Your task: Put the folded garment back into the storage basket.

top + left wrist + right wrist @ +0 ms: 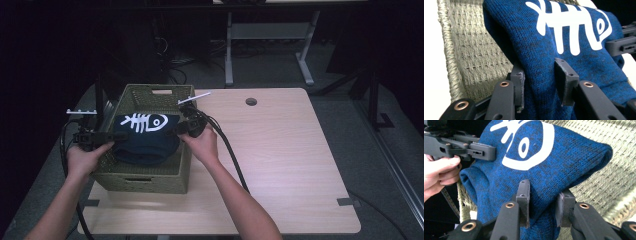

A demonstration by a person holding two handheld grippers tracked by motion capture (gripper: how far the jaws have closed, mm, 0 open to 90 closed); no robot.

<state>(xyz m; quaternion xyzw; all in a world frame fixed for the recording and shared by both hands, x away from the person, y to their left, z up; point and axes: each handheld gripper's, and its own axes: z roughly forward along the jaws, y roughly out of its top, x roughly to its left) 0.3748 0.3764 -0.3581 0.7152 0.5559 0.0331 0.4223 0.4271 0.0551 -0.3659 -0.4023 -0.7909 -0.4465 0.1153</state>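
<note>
At the left of the high view, the left gripper [114,136] pinches the left end of a folded dark blue knit cloth with a white fishbone print [145,134], held over the olive woven basket [145,177]. Its long axis runs left-right. The right gripper [181,128] pinches the right end. The light wooden desk [285,150] lies open at right.

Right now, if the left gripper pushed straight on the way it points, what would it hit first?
The left gripper already pinches the blue knitted garment with the white fishbone print; beyond that fabric, likely the right gripper, though depth is unclear.
</note>
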